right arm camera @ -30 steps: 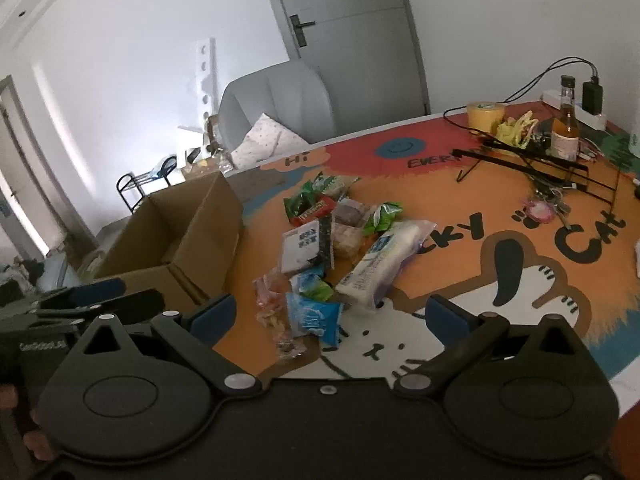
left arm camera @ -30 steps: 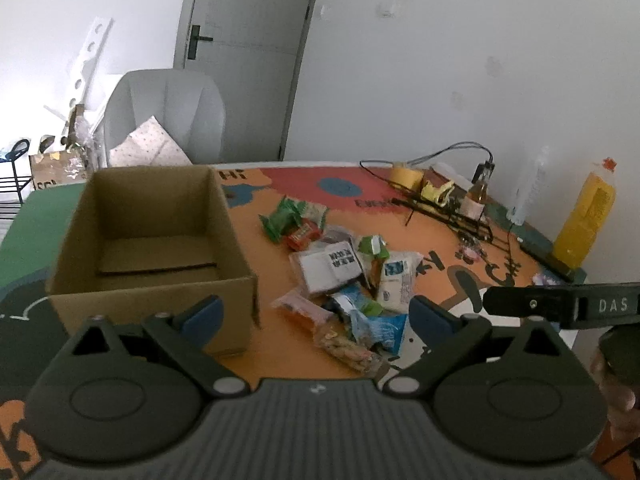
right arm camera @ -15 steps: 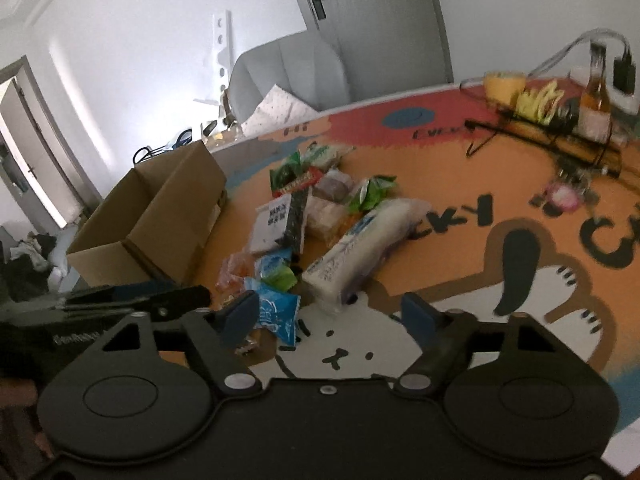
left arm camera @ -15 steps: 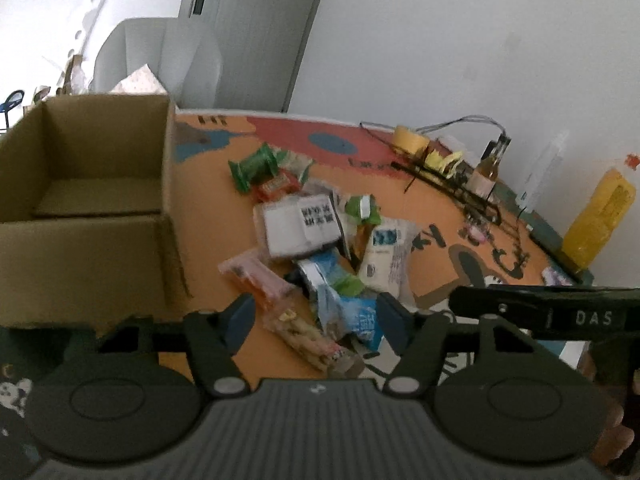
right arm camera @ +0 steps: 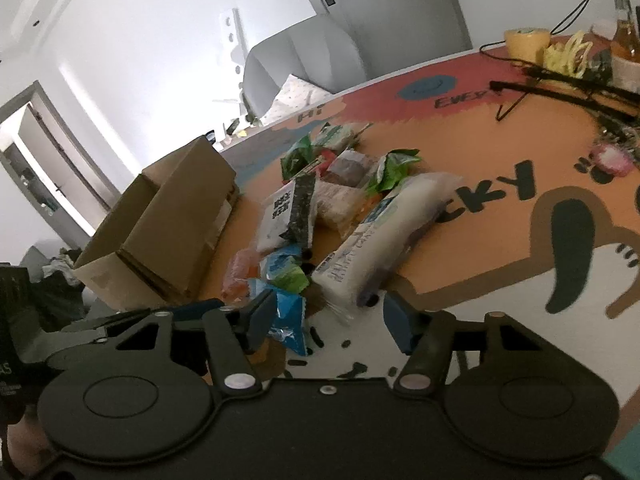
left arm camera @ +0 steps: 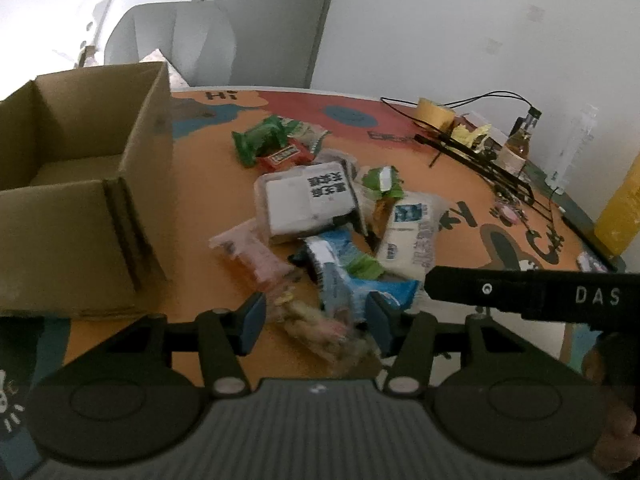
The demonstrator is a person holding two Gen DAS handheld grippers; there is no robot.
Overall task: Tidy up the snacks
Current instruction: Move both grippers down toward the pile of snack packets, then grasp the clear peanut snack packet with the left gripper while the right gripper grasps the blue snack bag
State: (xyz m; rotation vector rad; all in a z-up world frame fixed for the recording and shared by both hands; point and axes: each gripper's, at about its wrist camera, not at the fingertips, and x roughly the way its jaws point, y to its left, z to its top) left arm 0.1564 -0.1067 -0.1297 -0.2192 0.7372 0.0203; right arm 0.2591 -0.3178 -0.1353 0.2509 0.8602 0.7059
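A pile of snack packets lies on the orange mat. An open, empty cardboard box [left arm camera: 92,184] stands left of it; it also shows in the right wrist view [right arm camera: 168,236]. My left gripper [left arm camera: 314,320] is open, its pads on either side of a clear nut packet [left arm camera: 320,326] at the pile's near edge, not closed on it. My right gripper [right arm camera: 330,316] is open, just before a blue packet [right arm camera: 288,312] and a long white packet [right arm camera: 372,240]. A white labelled pack [left arm camera: 308,200] and green packets [left arm camera: 262,140] lie further back.
A tape roll [left arm camera: 436,112], black cables, a metal rack [left arm camera: 480,160] and a small bottle [left arm camera: 520,144] sit at the far right. A yellow bottle [left arm camera: 620,208] stands at the right edge. A grey chair [left arm camera: 172,48] is behind the table.
Both grippers have moved forward and down to the near edge of the pile. Both jaws have narrowed but stay open. The box has shifted left in the left wrist view.
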